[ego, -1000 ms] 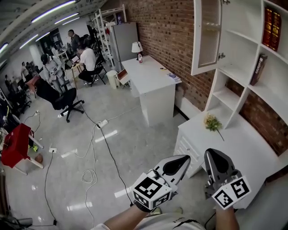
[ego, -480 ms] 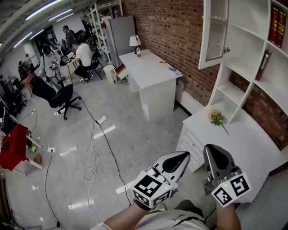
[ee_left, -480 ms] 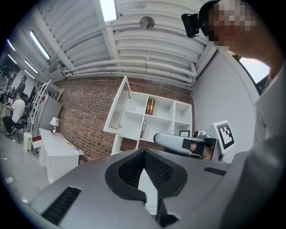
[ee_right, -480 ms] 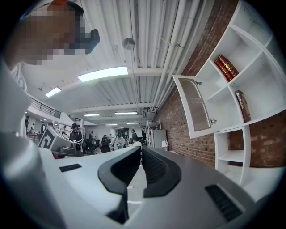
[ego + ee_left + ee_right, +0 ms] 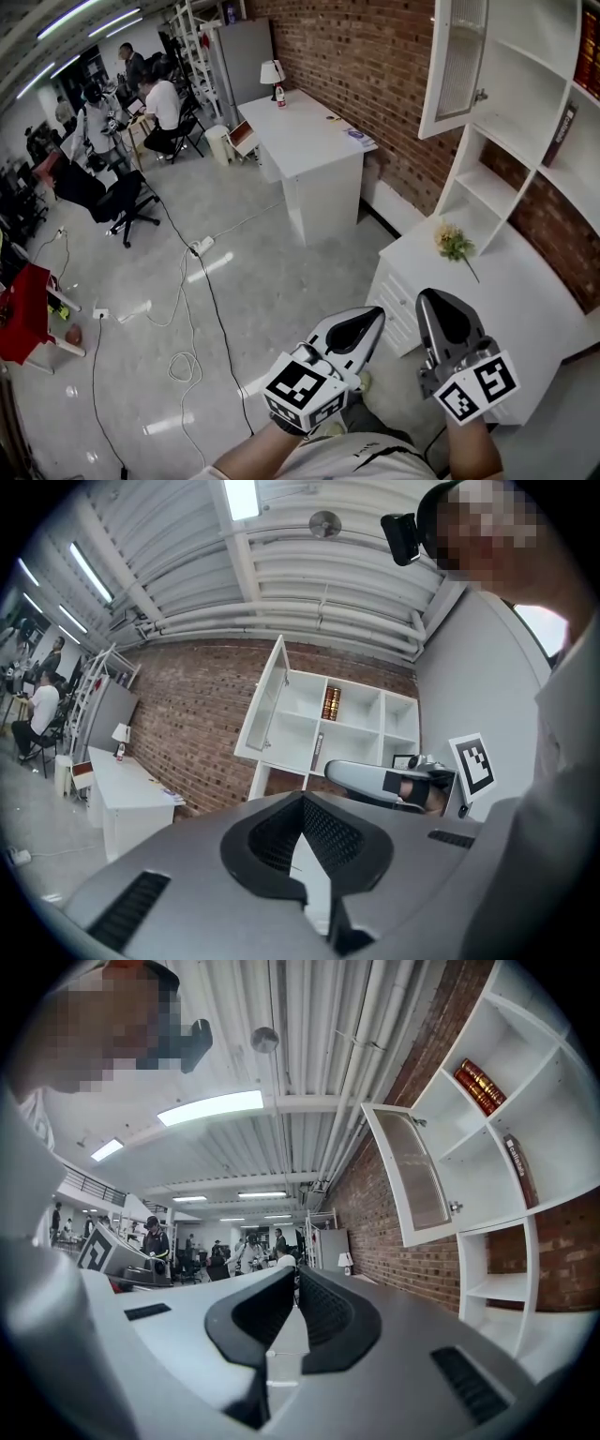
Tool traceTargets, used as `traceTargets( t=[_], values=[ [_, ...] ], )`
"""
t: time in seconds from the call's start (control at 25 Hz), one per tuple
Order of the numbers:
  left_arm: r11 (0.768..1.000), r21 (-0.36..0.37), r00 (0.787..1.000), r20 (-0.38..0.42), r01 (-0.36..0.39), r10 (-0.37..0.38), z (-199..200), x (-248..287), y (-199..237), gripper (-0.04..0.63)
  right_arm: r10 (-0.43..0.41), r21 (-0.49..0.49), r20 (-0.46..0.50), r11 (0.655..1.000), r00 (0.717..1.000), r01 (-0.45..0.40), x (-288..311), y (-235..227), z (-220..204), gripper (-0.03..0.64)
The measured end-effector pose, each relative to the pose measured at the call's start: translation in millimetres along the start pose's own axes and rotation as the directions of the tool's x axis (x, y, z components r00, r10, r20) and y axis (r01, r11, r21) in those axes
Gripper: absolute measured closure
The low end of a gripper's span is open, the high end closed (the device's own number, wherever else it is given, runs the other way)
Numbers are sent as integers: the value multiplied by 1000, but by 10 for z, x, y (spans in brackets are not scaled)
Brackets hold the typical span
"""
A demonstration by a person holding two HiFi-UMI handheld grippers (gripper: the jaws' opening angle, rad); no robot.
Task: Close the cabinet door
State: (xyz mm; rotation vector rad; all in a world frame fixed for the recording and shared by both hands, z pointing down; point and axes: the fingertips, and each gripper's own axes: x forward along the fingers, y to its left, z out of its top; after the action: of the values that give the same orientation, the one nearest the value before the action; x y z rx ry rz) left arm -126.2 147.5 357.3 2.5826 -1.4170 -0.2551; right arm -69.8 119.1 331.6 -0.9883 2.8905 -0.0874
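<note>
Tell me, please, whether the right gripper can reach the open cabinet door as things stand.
Probably not yet. The right gripper sits low near the person's body, while the cabinet door hangs open high above the white counter. Nothing blocks the way; it looks too far.

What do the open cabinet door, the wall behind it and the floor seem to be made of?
Cabinet door: white painted frame, probably wood, around a pale, translucent-looking panel, perhaps frosted glass. Wall: bare red brick, with visible mortar lines. Floor: grey and polished, reflecting the ceiling lights; likely tile or sealed concrete.
</note>
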Motion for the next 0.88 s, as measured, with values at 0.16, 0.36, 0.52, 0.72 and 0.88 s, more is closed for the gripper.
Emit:
traceTargets(
  t=[0.16, 0.36, 0.52, 0.72, 0.88],
  values=[
    [1000, 14, 1000, -7, -13, 13, 69, 258, 284, 586, 12, 10, 4, 1000, 1000, -12, 375, -243, -12, 595],
    [1000, 8, 1000, -8, -30, 31, 212, 728, 655, 586, 16, 2, -5, 1000, 1000, -16, 844, -688, 33, 595],
    [1000, 10, 1000, 2, -24, 24, 285, 1105, 907, 586, 6, -28, -5, 1000, 1000, -7, 1159, -1026, 54, 595],
    [1000, 11, 1000, 25, -11, 11, 357, 1453, 1098, 586, -32, -62, 1, 998, 999, 33, 1407, -1402, 89, 594],
    [1000, 15, 1000, 24, -2, 1, 482, 1792, 1252, 586, -86, -89, 14, 992, 996, 87, 1661, -1770, 238, 592]
  ],
)
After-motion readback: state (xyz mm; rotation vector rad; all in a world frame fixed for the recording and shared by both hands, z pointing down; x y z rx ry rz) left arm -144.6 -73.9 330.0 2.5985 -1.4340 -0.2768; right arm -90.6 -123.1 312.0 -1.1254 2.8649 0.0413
